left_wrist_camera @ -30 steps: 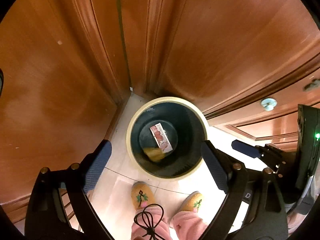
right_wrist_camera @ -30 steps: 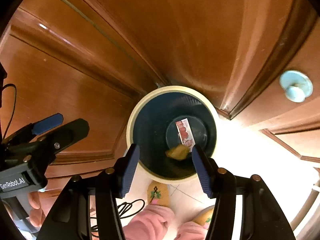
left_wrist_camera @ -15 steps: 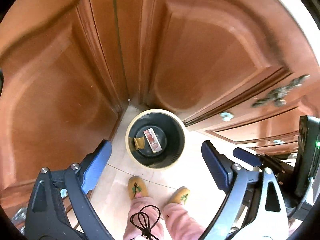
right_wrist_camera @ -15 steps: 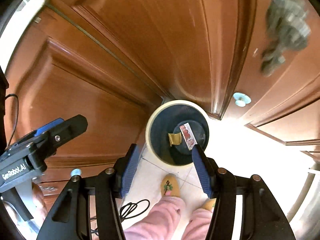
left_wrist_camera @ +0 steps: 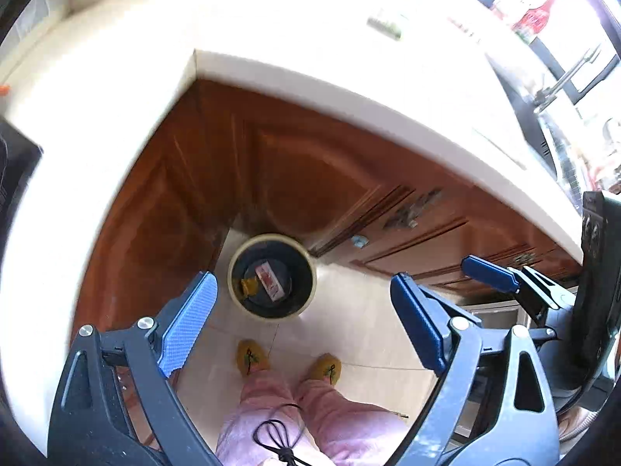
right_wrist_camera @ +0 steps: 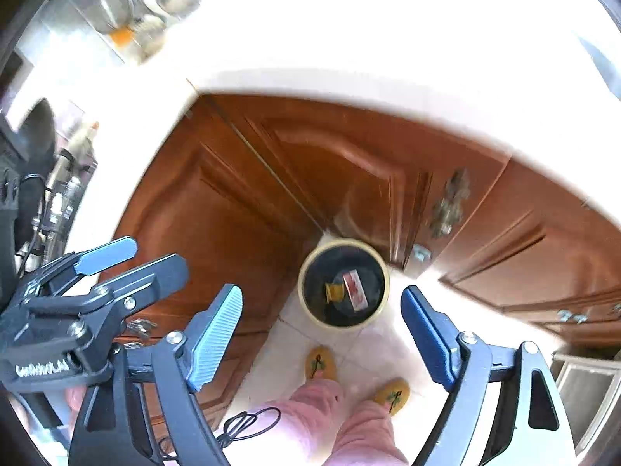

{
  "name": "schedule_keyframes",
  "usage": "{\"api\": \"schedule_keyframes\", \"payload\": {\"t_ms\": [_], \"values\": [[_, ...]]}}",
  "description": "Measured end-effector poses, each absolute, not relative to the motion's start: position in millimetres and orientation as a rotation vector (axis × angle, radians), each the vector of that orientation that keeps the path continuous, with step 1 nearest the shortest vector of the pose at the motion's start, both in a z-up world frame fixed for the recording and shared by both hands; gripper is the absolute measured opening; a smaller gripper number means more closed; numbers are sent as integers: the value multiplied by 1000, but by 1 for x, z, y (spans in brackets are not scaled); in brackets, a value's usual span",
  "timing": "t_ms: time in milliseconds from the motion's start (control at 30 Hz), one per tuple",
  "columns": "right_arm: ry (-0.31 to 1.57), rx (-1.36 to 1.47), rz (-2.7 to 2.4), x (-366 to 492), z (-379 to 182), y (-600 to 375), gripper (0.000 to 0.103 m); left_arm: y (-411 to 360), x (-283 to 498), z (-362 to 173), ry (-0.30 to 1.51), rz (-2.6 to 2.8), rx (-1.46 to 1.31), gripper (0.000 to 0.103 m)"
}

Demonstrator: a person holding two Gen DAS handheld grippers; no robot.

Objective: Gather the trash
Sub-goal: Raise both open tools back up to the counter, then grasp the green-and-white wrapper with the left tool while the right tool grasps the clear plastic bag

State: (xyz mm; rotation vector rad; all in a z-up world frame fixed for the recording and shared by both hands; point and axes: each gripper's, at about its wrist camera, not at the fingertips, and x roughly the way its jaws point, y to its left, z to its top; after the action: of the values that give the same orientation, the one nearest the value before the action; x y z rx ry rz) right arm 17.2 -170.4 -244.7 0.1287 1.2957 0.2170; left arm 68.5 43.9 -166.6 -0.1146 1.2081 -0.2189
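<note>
**Trash already sitting in the bin on the floor**

Trash: a white-and-red wrapper [left_wrist_camera: 268,281] and a crumpled yellow scrap [left_wrist_camera: 248,286] lie at the bottom of the dark, cream-rimmed bin [left_wrist_camera: 236,299], which stands on pale floor tile in the corner where the wooden cabinets [left_wrist_camera: 295,178] meet. There's printing on the wrapper but it's too small to read.

Left gripper [left_wrist_camera: 306,324] is spread wide with nothing between the blue pads. Right gripper [right_wrist_camera: 322,336] has its jaws opening, also empty. The only readable-ish writing is white lettering on the left gripper's body in the right wrist view, looks like "GenRobot.AI" but smeared.

Person's pink trouser legs [right_wrist_camera: 330,423] and yellow slippers [right_wrist_camera: 320,363] are cut off at the bottom edge. The white countertop [left_wrist_camera: 349,89] is blown out, and the stuff on it is just blurry blobs.
</note>
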Motion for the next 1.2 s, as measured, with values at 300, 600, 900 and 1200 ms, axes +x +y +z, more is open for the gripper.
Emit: {"api": "schedule_keyframes", "payload": {"t_ms": [300,600,900,1200], "values": [[1106,30,132,28,-105,-171,87,43,93,-51,1053,-250,-48,90],[957,53,16,71,9,-198,87,33,148,37,940,-310,-31,90],[955,93,-30,136,57,-240,83,6,225,52,1004,-358,-90,79],[995,74,55,254,33,-300,82,-39,303,2,1104,-230,-137,65]]}}
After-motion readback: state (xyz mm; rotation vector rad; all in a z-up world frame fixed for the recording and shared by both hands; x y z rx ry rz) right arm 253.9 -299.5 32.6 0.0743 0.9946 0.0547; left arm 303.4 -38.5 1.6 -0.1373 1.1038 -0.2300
